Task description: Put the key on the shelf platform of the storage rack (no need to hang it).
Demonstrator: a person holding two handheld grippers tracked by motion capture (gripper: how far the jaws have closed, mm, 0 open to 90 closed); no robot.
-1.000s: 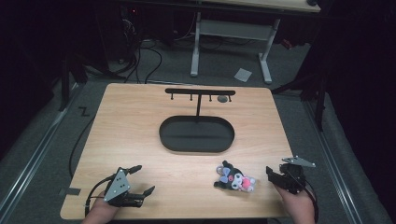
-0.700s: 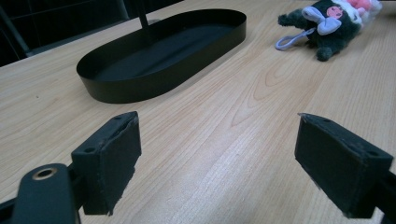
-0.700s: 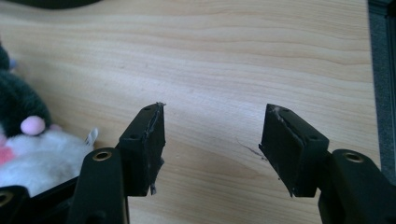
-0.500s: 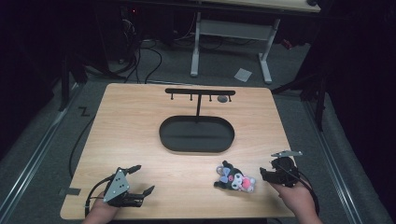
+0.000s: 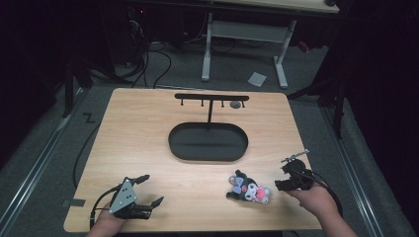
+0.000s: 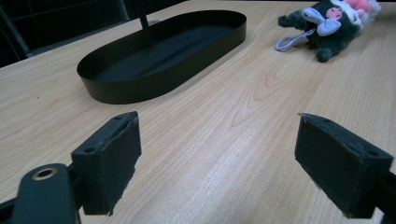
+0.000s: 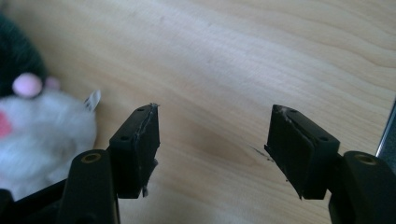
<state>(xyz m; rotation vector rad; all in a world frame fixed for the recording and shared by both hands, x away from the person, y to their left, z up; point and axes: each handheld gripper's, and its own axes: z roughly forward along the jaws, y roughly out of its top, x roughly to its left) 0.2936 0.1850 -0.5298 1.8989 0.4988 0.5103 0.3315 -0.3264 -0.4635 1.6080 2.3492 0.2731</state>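
Observation:
A small plush toy (image 5: 248,188), black and white with a pink face and a lilac bow, lies on the wooden table (image 5: 148,133) near the front right. It lies top right in the left gripper view (image 6: 331,21) and at the left edge of the right gripper view (image 7: 32,116). My right gripper (image 5: 280,178) stands open just right of the toy, its jaws apart over bare wood (image 7: 212,144). My left gripper (image 5: 150,190) rests open at the front left, nothing between its pads (image 6: 109,158).
A black oval tray (image 5: 208,142) sits mid-table, with a black T-shaped hook stand (image 5: 211,98) rising at its far side. The table's right edge (image 5: 301,148) runs close to my right gripper. Desk legs and cables stand on the floor beyond.
My right gripper has moved left and a little up the table, from off the table's right edge to beside the plush toy. The left gripper has stayed put.

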